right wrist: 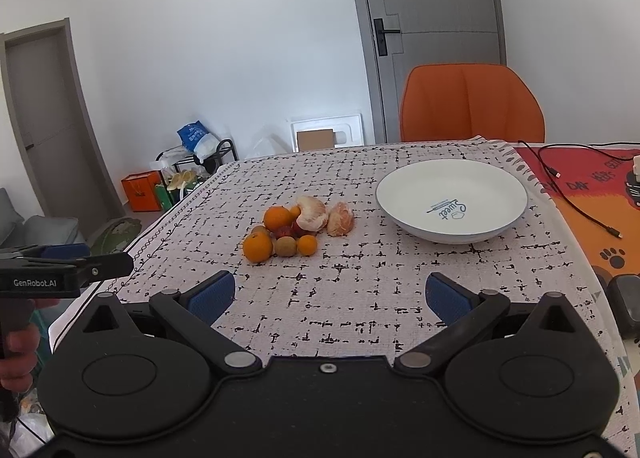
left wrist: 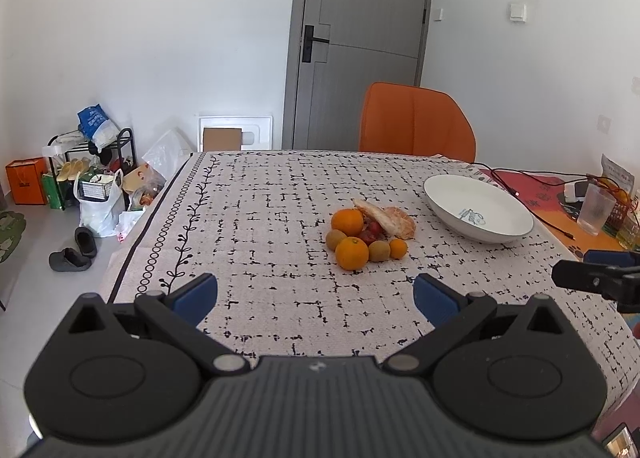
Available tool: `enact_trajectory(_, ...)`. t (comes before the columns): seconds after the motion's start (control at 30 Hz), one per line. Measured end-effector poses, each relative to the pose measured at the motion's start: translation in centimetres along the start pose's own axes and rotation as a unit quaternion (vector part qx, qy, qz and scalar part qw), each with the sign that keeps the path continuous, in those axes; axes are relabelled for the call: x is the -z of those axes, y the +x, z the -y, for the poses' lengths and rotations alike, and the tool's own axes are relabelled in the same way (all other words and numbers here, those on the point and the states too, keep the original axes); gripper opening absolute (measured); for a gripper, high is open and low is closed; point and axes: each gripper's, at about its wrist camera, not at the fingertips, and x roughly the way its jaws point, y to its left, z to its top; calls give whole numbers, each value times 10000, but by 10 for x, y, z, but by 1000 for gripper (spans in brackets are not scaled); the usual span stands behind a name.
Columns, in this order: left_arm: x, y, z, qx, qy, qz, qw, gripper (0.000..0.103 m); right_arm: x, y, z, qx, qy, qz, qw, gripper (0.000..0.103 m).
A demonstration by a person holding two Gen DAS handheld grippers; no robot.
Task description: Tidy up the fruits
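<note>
A pile of fruit (left wrist: 366, 234) lies on the patterned tablecloth: oranges (left wrist: 351, 253), kiwis (left wrist: 379, 251), small red fruits and peeled pomelo pieces (left wrist: 394, 221). The pile also shows in the right wrist view (right wrist: 294, 232). An empty white plate (left wrist: 478, 207) stands to its right, also in the right wrist view (right wrist: 451, 200). My left gripper (left wrist: 315, 297) is open and empty, short of the pile. My right gripper (right wrist: 330, 298) is open and empty, near the table's front.
An orange chair (left wrist: 416, 123) stands behind the table. Black cables (right wrist: 576, 194) and a plastic cup (left wrist: 597, 208) lie on the orange mat at the right. Bags, shoes and a rack (left wrist: 92, 174) clutter the floor at the left.
</note>
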Motion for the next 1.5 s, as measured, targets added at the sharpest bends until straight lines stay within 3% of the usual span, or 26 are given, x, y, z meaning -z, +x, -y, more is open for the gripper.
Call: enact_trajectory(1.5, 1, 4, 0, 125, 27, 146, 9998, 103, 2, 9, 3, 42, -134, -24, 9999, 103)
